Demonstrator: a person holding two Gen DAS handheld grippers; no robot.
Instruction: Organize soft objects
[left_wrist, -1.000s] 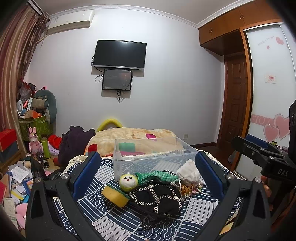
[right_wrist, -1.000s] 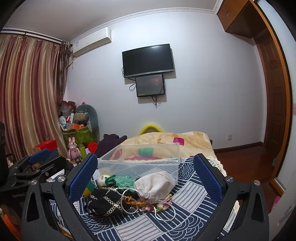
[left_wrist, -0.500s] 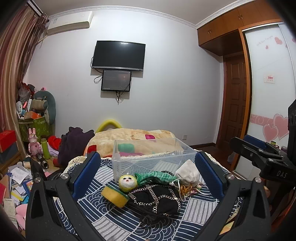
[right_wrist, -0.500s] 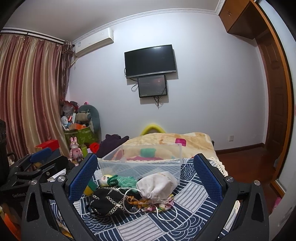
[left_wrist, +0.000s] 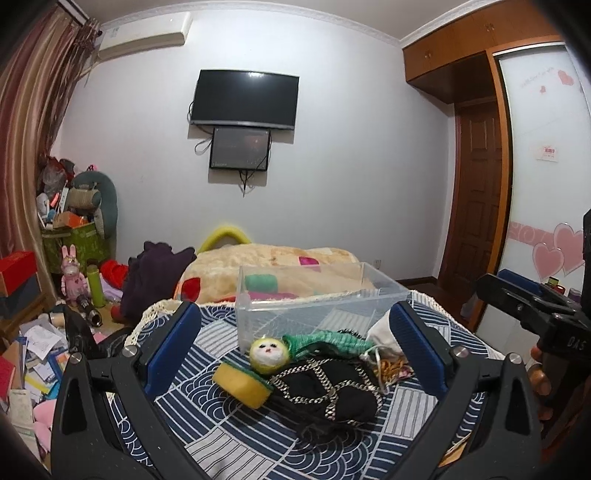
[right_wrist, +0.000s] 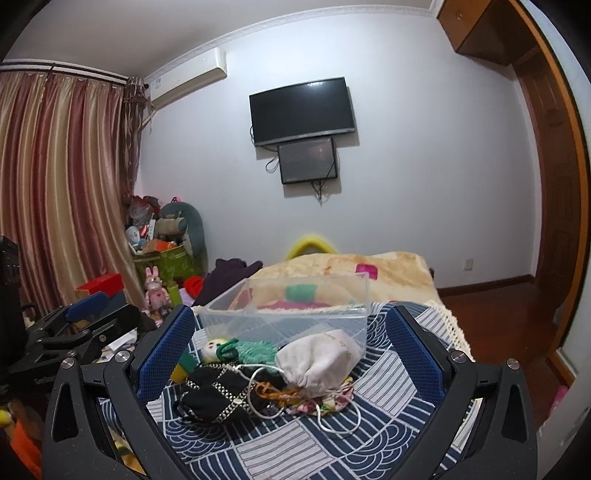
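Observation:
A pile of soft things lies on the blue patterned cloth (left_wrist: 207, 417): a yellow sponge (left_wrist: 242, 384), a small doll with a round yellow-white head (left_wrist: 267, 355) and green knit body (left_wrist: 328, 341), a black pouch with chain pattern (left_wrist: 328, 395) and a white drawstring bag (right_wrist: 317, 363). An empty clear plastic box (left_wrist: 314, 299) stands just behind them. My left gripper (left_wrist: 295, 354) is open and empty, held short of the pile. My right gripper (right_wrist: 290, 354) is open and empty, facing the white bag. The doll (right_wrist: 236, 349) and black pouch (right_wrist: 218, 395) also show in the right wrist view.
A bed with a beige blanket (left_wrist: 280, 262) lies behind the box (right_wrist: 295, 314). Clutter, toys and a green bin (left_wrist: 74, 243) fill the floor at left. A wooden door (left_wrist: 476, 192) and wardrobe stand at right. The right gripper (left_wrist: 532, 314) shows at the right edge of the left view.
Both views have shifted only slightly; the pile and box sit a touch lower and closer in the frames. Nothing was grasped or moved.

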